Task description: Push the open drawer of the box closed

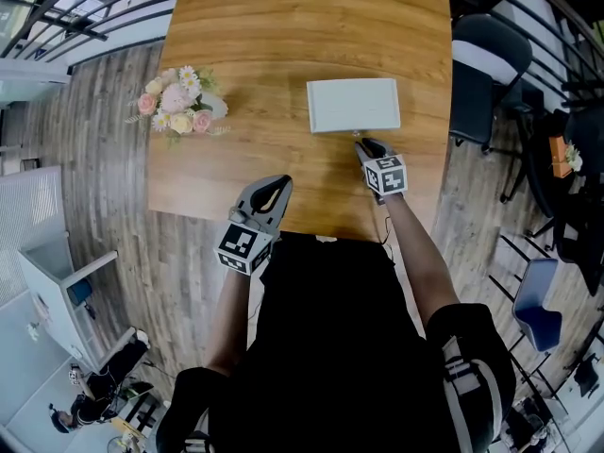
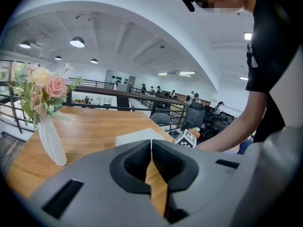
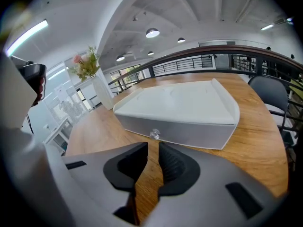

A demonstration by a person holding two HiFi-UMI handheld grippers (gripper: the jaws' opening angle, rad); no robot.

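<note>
White box (image 1: 353, 105) sits on wooden table (image 1: 283, 26), right of centre, drawer side facing the person. In right gripper view the box (image 3: 180, 105) fills the mid-frame, w/ grey drawer front (image 3: 189, 131) tucked under the lid's rim and no gap visible around it. Clear knob (image 3: 155, 134) sits at front centre.

Right gripper (image 1: 364, 145) is low over the table, tips just at the box's front edge. Touching or a hair apart can't be told from head view. Its own view has the right gripper (image 3: 153, 146) pointing at the knob, close in front of it. Jaws are narrow, only a thin slit, w/ nothing between them but bare wood below.

Left gripper (image 1: 276, 189) hovers at the table's near edge, well apart from the box, to its left. In its own view the left gripper (image 2: 151, 143) has pad tips meeting and nothing held. The box (image 2: 137, 137) and the right gripper's marker cube (image 2: 186, 138) show just past the jaws.

Pink-and-cream flowers (image 1: 179, 102) in a white vase (image 2: 51, 141) stand near the table's left edge, well apart from the box. Right gripper view has them (image 3: 86, 64) behind the box's left corner. Dark chair (image 1: 481, 74) stands off the table's right side. Wood-plank floor (image 1: 104, 149) and black railing (image 1: 66, 8) lie beyond.
</note>
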